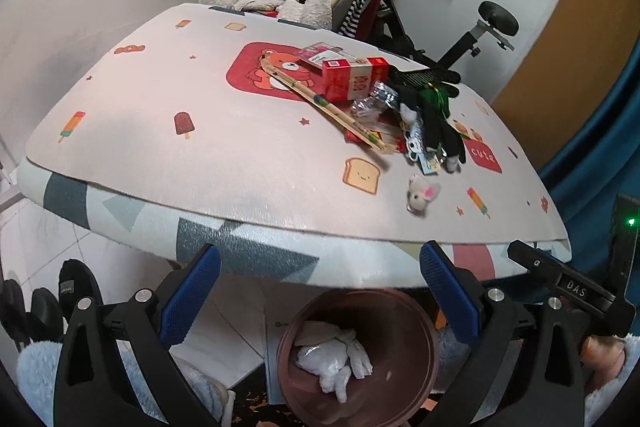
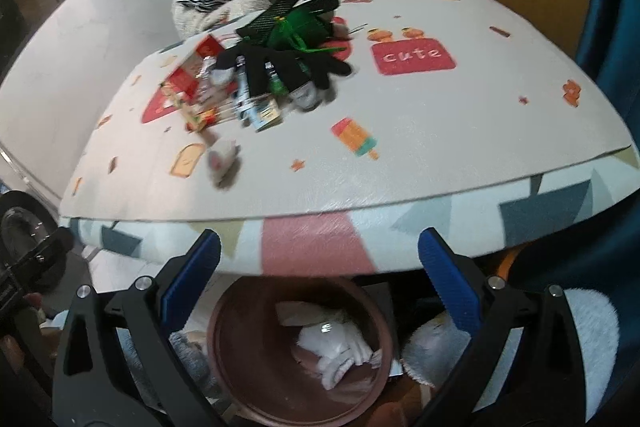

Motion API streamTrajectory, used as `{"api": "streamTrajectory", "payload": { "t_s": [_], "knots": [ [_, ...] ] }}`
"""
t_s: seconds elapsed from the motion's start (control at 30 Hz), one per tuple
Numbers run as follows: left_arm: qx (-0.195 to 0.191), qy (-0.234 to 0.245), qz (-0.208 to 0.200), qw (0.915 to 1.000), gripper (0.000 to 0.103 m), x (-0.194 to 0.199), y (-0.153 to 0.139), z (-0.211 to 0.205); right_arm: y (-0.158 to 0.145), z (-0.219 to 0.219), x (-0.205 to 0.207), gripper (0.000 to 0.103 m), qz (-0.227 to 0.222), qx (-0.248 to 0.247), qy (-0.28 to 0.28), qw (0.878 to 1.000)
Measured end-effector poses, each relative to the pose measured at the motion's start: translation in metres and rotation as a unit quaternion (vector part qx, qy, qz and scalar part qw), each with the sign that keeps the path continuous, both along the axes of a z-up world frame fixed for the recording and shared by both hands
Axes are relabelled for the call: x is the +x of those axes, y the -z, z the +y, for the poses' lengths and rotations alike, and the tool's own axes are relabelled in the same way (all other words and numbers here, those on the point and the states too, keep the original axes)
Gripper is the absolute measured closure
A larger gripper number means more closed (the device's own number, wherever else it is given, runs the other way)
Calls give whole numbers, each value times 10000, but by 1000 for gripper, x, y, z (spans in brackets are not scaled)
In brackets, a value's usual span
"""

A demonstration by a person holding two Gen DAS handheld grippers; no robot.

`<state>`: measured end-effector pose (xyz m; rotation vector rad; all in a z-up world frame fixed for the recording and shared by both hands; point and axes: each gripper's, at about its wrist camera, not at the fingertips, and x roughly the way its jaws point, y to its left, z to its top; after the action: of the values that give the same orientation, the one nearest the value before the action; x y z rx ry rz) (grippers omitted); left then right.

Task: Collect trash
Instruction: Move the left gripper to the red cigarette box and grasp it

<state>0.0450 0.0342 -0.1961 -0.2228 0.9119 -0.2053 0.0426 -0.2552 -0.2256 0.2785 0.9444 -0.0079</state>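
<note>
Bin with crumpled white tissue

Down below the worktop edge sits the brown round bin, mouth open and facing up, with crumpled white tissues bunched at its bottom. Up on the worktop, the trash lies in one loose heap: a red carton on its side, a clear plastic pack just behind it, and a long paper chopstick sleeve slanting across the red bear print. A crinkled silver wrapper touches the carton's near end. Small printed packets spill from under the black gloves, near the heap's front edge.
</note>
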Motion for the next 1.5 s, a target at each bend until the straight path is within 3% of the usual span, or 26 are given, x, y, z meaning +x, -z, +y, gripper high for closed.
{"api": "streamTrajectory", "payload": {
  "t_s": [0.17,0.43,0.5,0.63,0.67,0.8,0.9,1.03,1.1,1.2,1.4,1.5],
  "knots": [
    [-156,72,98,9998,6,34,-4,2,-5,-7,24,6,-116,-111,59,9999],
    [-74,311,-87,9995,6,133,-28,-36,-15,-19,61,6,-348,-59,152,9993],
    [92,593,-194,9980,6,164,-30,-54,-18,-22,69,6,-422,-43,164,9990],
    [893,1093,-216,9898,6,209,-15,-79,-20,-34,79,6,-434,108,161,9989],
    [969,1162,-211,9883,8,216,-12,-79,-20,-36,79,6,-434,128,152,9989],
    [987,1283,-126,9867,32,241,0,-70,-18,-49,83,6,-451,87,104,9989],
    [911,1547,-31,9837,33,253,7,-64,-14,-58,87,6,-401,135,89,9991],
    [1213,1995,-59,9723,35,258,14,-73,-10,-70,94,6,-356,322,154,9987],
    [1245,2138,55,9689,40,263,19,-76,-10,-72,97,6,-364,365,140,9986],
    [1046,2199,262,9696,57,270,27,-76,-12,-71,100,6,-418,402,63,9983],
    [651,2261,276,9715,73,262,29,-71,-19,-58,108,7,-544,308,-313,9976],
    [338,1982,124,9795,77,254,20,-60,-22,-52,114,12,-573,294,-460,9969]
  ]
}}
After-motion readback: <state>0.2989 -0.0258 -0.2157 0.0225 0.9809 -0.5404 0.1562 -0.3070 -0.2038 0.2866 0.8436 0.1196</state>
